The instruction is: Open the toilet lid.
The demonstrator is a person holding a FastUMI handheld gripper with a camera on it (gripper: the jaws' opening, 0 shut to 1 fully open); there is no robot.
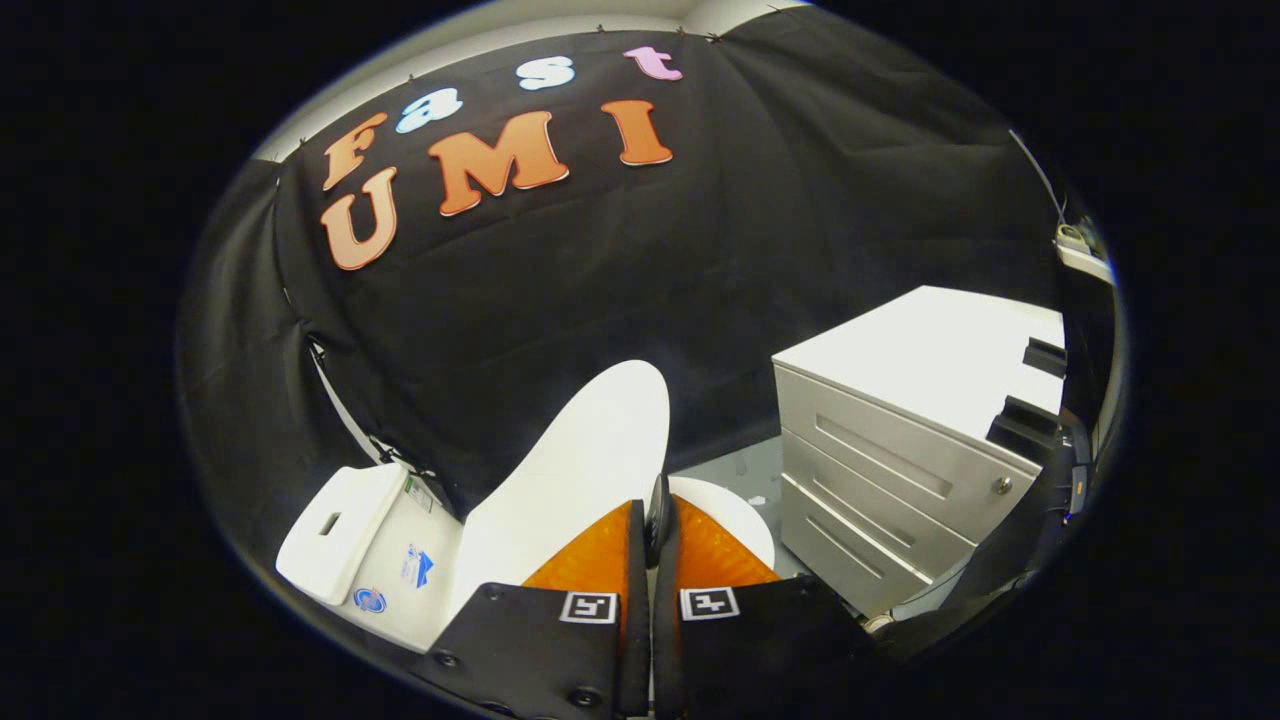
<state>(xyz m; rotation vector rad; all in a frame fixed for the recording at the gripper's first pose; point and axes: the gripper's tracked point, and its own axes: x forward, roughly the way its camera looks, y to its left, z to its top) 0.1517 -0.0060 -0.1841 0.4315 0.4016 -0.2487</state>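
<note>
Gripper [655, 520]: orange fingers [598, 560] nearly closed, clamping the thin free edge of the white toilet lid [570, 470] between them. Lid stands raised and tilted, above the toilet bowl rim [735, 510]. Toilet tank [345, 535] left of lid. Grey drawer cabinet [890, 440] right of bowl, near it

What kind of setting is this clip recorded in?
Probably a mock bathroom in a recording booth: a white toilet with its lid raised, black cloth wall, and an office drawer cabinet. The hand-held gripper pinches the lid's edge.
</note>
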